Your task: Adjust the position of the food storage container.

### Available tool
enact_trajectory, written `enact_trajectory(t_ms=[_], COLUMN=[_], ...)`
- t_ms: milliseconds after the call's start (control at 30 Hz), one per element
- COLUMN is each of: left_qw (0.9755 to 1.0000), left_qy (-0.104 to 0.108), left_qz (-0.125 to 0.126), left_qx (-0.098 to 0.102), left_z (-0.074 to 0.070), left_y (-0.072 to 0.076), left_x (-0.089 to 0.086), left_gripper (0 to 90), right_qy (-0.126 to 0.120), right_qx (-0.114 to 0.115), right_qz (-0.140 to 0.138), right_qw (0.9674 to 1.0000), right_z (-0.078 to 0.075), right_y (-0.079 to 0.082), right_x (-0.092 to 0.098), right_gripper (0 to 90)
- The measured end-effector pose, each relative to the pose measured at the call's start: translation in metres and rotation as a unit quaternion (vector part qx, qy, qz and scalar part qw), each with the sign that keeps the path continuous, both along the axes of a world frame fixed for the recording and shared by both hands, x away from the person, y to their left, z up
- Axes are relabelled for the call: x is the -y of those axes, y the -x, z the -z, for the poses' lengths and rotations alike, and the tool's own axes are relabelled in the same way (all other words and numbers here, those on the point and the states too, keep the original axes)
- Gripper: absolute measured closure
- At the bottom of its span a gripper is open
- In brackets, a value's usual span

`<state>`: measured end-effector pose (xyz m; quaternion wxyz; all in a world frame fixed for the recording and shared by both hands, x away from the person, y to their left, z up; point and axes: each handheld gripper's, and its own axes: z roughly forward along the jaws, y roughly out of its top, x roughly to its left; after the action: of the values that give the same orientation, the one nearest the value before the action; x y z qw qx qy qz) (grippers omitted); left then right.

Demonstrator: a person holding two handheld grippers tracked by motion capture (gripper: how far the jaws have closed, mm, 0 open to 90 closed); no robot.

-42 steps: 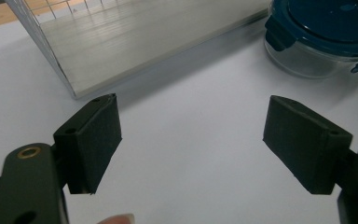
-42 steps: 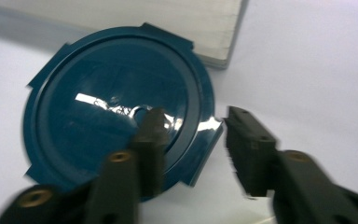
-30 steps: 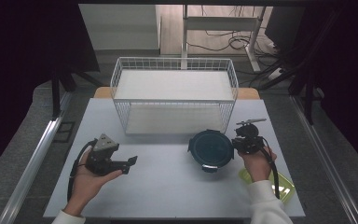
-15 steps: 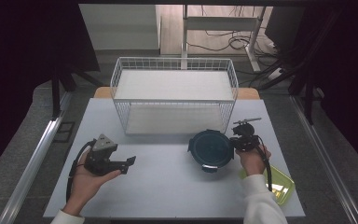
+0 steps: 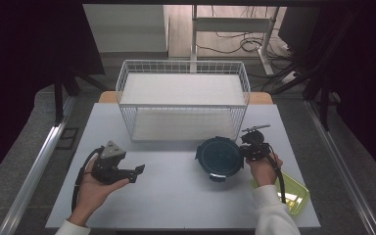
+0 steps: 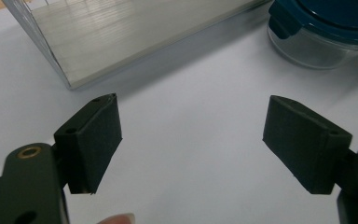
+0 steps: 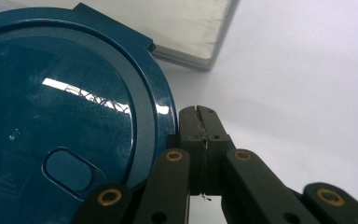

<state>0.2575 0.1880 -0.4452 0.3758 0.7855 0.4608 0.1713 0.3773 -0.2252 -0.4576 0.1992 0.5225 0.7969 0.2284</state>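
One white wire basket [image 5: 183, 105] stood on the worktop [image 5: 176, 196] toward twelve o'clock, and it was the single basket there. One round container with a dark teal lid [image 5: 219, 157] sat near the middle, a little toward three o'clock; its lid carried at least two latch tabs, as far as could be told. One yellow-green tray [image 5: 293, 193] lay at about four o'clock, near the edge. Two grippers were counted: the left gripper [image 5: 138, 172] at about eight o'clock and the right gripper [image 5: 244, 148] at about three o'clock, each held in one hand, making two hands in all.
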Motion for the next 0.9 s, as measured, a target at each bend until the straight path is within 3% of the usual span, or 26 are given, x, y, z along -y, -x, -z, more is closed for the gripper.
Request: enact_trajectory(t_ms=[467, 900], left_qw=[1.0000, 1.0000], left_qy=[0.000, 0.001], left_qz=[0.003, 0.002], left_qx=[0.001, -0.002], left_z=[0.000, 0.001], left_y=[-0.001, -0.001], left_x=[-0.001, -0.001], left_gripper=[19.2, 19.2], right_qy=[0.005, -0.010], right_qx=[0.000, -0.010], right_qz=[-0.041, -0.087], right_qw=[0.9992, 0.9961], right_z=[0.002, 0.004], right_y=[0.006, 0.019], right_x=[-0.033, -0.068], right_gripper=[89.3, 89.3])
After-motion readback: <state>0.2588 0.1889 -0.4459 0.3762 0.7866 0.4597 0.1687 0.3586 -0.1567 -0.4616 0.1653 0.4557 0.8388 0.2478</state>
